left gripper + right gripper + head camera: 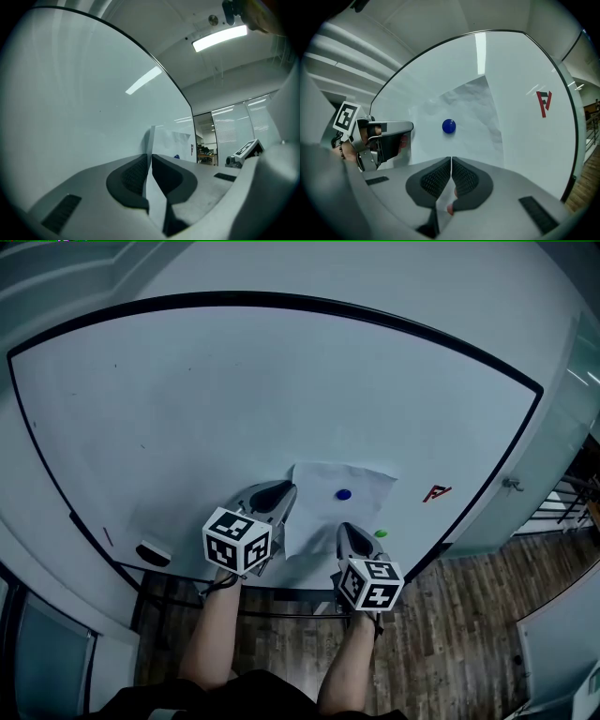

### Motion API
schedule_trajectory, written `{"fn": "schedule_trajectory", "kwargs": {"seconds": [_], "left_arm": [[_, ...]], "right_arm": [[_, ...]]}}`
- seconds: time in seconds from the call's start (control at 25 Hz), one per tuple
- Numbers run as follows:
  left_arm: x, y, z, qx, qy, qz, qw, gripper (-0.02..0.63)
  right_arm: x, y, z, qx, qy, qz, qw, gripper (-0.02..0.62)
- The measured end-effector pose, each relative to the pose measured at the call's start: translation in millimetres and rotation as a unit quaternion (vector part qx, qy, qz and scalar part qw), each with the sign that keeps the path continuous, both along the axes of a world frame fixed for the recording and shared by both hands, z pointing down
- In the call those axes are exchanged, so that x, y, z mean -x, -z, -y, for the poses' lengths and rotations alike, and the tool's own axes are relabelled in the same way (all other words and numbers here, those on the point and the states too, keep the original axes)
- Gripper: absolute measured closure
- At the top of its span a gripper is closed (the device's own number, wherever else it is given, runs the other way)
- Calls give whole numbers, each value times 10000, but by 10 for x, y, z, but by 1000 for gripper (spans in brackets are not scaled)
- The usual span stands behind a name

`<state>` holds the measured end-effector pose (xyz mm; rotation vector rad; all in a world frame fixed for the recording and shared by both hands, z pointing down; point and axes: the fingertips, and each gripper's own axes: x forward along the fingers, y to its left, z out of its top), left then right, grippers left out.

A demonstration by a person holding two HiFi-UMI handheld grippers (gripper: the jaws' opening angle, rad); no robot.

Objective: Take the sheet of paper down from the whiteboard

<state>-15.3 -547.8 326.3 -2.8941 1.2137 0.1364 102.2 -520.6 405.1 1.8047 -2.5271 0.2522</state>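
- While one sheet (328, 512) hangs at 5 o'clock on the whiteboard (234, 399), head view counts two magnets: blue magnet (343, 494) on it, green magnet (381, 533) just beside its 4 o'clock edge.
- Left gripper view: left tool (151, 157) clamped on the sheet's edge.
- Right gripper view: right tool (451, 161) clamped likewise. Risk, my guess: two tools pulling against the blue magnet tear paper.

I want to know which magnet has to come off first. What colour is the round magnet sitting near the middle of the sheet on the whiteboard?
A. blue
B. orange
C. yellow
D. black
A: a round blue magnet sits near the middle of the sheet of paper, pinning it against the whiteboard.
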Motion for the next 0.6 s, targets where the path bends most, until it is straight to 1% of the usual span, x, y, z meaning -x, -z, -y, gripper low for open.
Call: {"fn": "schedule_trajectory", "kwargs": {"seconds": [0.12,0.28,0.4,0.52,0.6], "left_arm": [[-13,-19,11,-55,14,94,9999,561],[-48,-24,-19,-190,-60,515,9985,560],[-38,-28,-8,-257,88,779,9966,560],[-20,-26,11,-316,302,814,9957,561],[-20,-29,21,-349,333,752,9960,573]], "right_arm": [[-23,-41,18,18,-43,20,10000,569],[-24,-62,83,24,-113,66,9999,569],[-4,-39,124,3,-134,6,9999,569],[3,8,154,-54,-148,5,9999,569],[-6,26,183,-86,-171,38,9998,569]]}}
